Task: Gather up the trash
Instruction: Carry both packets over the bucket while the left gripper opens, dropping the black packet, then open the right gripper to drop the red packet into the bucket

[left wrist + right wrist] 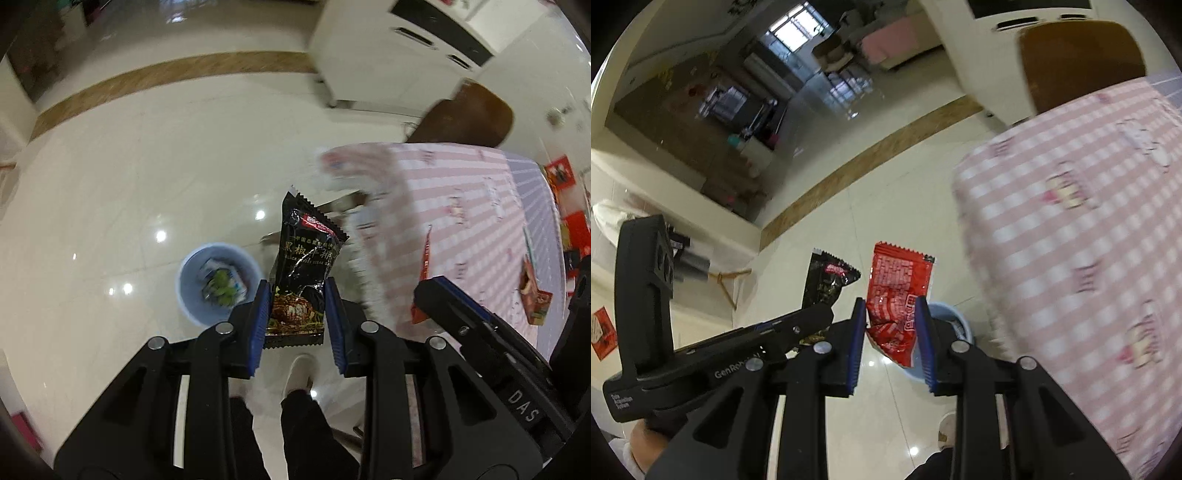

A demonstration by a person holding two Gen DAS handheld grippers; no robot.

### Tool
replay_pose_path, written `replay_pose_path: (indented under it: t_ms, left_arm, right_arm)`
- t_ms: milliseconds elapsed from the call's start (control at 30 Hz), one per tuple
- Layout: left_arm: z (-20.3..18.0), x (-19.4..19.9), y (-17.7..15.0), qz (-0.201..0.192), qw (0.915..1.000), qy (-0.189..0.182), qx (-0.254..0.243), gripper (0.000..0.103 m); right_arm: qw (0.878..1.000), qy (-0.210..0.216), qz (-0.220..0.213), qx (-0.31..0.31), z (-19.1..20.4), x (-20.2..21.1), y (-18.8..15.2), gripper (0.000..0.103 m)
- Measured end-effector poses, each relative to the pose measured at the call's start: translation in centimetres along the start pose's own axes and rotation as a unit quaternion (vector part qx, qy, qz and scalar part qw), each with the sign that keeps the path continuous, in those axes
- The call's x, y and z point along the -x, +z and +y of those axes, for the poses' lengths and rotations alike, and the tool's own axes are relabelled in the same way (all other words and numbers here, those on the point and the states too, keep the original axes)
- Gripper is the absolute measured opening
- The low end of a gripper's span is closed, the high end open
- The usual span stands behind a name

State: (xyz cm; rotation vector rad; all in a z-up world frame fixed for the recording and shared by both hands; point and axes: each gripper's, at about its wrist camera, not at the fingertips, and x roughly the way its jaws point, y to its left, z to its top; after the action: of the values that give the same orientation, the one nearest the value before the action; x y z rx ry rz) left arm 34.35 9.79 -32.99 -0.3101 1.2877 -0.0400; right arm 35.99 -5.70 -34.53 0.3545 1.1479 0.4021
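Note:
My left gripper (297,291) is shut on a black snack packet (306,266), which sticks up between the blue pads above the floor. Just left of it a light blue bin (195,295) stands on the floor with a green-and-white wrapper (221,286) inside. My right gripper (890,306) is shut on a crumpled red packet (899,288); the blue bin (960,325) shows partly behind it. The right wrist view also has the left gripper (812,319) with the black packet (829,280) at its left. In the left wrist view the right gripper (439,291) is beside the table.
A table with a pink checked cloth (461,229) fills the right side; a red box (535,295) and a red wrapper strip (426,254) lie on it. Behind are a brown chair (472,114) and a white cabinet (388,55). The person's shoe (301,373) is on the glossy tile floor.

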Motion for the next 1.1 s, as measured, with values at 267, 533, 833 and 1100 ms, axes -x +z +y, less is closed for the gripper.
replay_pose_path:
  t_ms: [267, 533, 833, 1100]
  left_arm:
    - [6.2, -0.3, 0.1, 0.035, 0.9975, -0.017, 0.059, 0.045]
    - [8.8, 0.2, 0.9, 0.034, 0.9961, -0.018, 0.079, 0.057]
    - [10.6, 1.2, 1.4, 0.03, 0.996, -0.014, 0.083, 0.058]
    - [12.0, 2.2, 1.7, 0.022, 0.9957, -0.008, 0.09, 0.06]
  right_arm:
    - [1.0, 0.001, 0.017, 0.013, 4.4, -2.8, 0.1, 0.026]
    - [0.999, -0.002, 0.029, 0.016, 6.5, -4.5, -0.3, 0.026]
    - [0.999, -0.006, 0.04, 0.028, 8.1, -6.0, 0.0, 0.026]
    - [0.998, -0.005, 0.051, 0.034, 9.4, -7.2, 0.0, 0.027]
